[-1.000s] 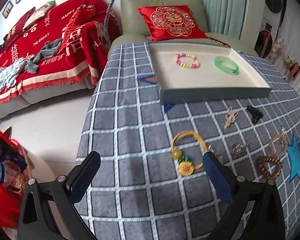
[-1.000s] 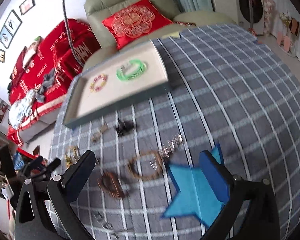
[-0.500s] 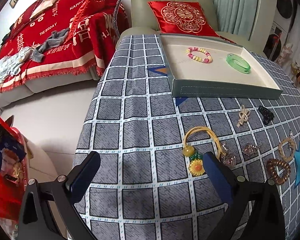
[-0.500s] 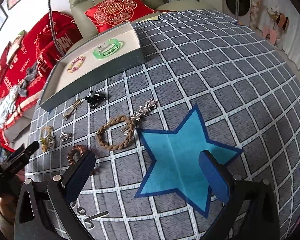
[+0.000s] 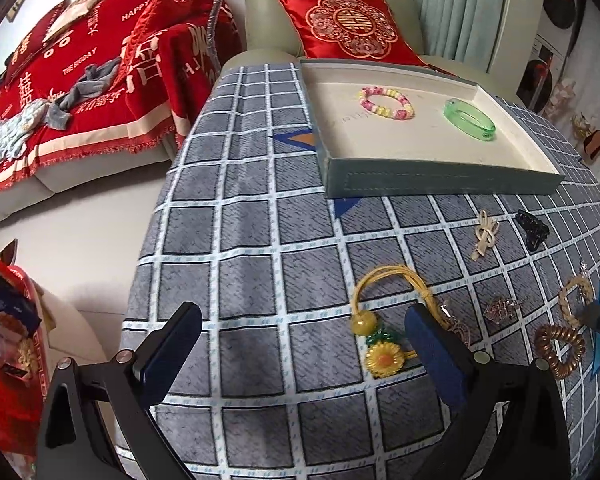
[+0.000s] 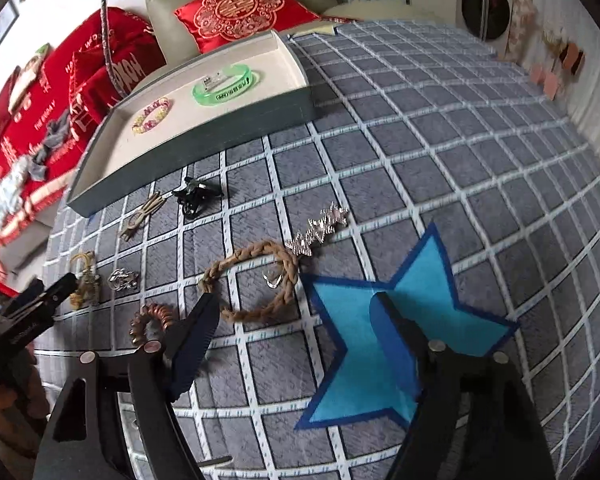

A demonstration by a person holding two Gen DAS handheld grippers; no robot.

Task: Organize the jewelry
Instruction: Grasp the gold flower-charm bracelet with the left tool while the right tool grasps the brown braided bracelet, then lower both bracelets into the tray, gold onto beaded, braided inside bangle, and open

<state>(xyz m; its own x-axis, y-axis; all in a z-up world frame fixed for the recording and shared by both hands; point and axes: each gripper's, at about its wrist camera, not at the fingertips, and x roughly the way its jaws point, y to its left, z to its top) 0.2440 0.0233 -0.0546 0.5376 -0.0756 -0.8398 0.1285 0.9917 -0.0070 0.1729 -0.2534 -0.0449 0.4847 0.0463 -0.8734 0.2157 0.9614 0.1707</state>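
A shallow tray (image 5: 440, 182) with grey-blue walls and a cream floor sits at the far side of the counter (image 5: 244, 240), which is covered in a grey checked cloth. Two pieces lie in it, apart from each other: a pink-and-yellow bead bracelet (image 5: 386, 103) and a clear green bangle (image 5: 469, 119).

Eight pieces lie loose on the cloth in front of the tray: a yellow cord with a sunflower charm (image 5: 384, 356), a beige clip (image 5: 485, 233), a black claw clip (image 5: 532, 229), a small silver piece (image 5: 504, 306), a brown spiral tie (image 5: 560, 346), a braided tan ring (image 6: 256, 280), a tiny silver charm (image 6: 272, 279) inside that ring, and a sparkly star clip (image 6: 320, 229) touching its far edge.

The left gripper (image 5: 300, 344) hovers with jaws spread, empty, its right jaw just beside the sunflower cord. The right gripper (image 6: 296, 328) also has jaws spread and empty, the left jaw near the braided ring, the right over a blue star (image 6: 384, 344) on the cloth.
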